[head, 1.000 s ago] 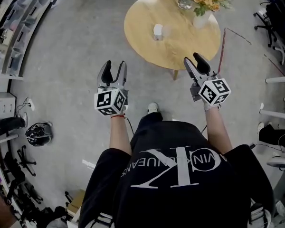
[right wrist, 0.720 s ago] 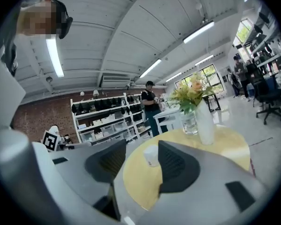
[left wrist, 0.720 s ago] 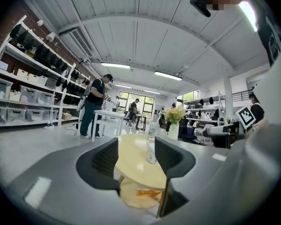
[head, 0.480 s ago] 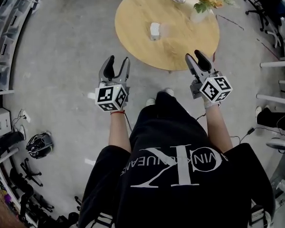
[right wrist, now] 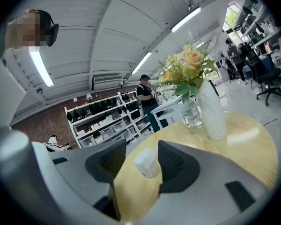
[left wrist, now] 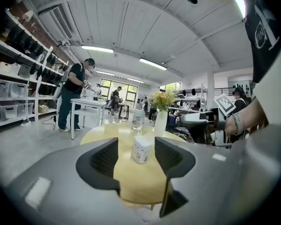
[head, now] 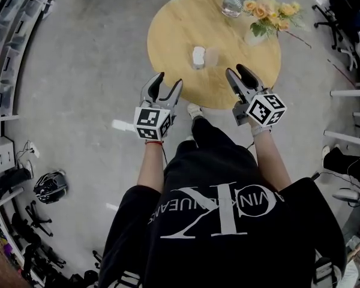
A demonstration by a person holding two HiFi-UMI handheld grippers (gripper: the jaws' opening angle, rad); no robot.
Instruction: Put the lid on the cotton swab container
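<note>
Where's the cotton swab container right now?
In the head view, the cotton swab container stands near the middle of the round table, left of the flower vase.
</note>
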